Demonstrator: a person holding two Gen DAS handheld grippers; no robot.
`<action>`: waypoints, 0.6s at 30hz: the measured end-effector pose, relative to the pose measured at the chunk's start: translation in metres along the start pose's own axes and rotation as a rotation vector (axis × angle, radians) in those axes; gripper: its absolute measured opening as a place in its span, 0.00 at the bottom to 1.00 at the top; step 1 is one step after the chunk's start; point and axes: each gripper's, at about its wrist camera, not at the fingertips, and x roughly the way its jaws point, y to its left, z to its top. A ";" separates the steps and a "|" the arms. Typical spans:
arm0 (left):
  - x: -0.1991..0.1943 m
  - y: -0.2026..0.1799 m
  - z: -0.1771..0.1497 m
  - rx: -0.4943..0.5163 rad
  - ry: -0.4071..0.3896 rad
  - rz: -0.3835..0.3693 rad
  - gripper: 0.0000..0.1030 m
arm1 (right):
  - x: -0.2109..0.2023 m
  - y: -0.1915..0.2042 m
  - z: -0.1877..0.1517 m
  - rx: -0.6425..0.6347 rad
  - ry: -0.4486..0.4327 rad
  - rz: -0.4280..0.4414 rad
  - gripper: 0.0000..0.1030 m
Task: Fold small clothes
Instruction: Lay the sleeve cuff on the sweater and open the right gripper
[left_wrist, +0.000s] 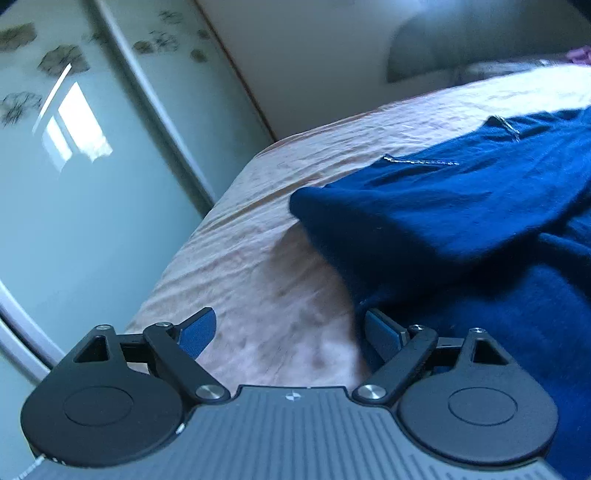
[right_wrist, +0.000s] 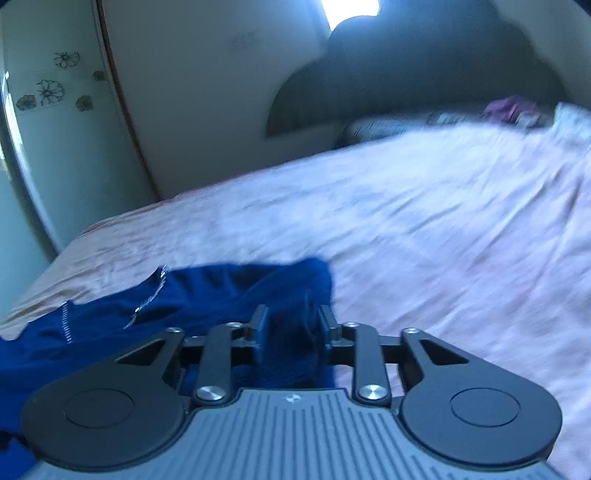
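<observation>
Garment — one, blue; right tongs clamping it; left tongs spread.

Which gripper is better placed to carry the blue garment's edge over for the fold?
Right. The right gripper is clamped on the blue garment, while the left gripper is open over bare bedsheet beside it.
</observation>
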 end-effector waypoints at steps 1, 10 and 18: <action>-0.001 0.002 -0.001 -0.006 0.000 0.007 0.88 | -0.008 0.004 0.000 -0.031 -0.028 -0.007 0.39; -0.027 0.004 0.002 -0.103 0.007 -0.010 0.88 | -0.065 0.041 -0.020 -0.195 -0.028 0.233 0.74; -0.089 0.003 -0.009 -0.215 -0.046 -0.105 0.90 | -0.134 0.104 -0.088 -0.341 -0.005 0.703 0.74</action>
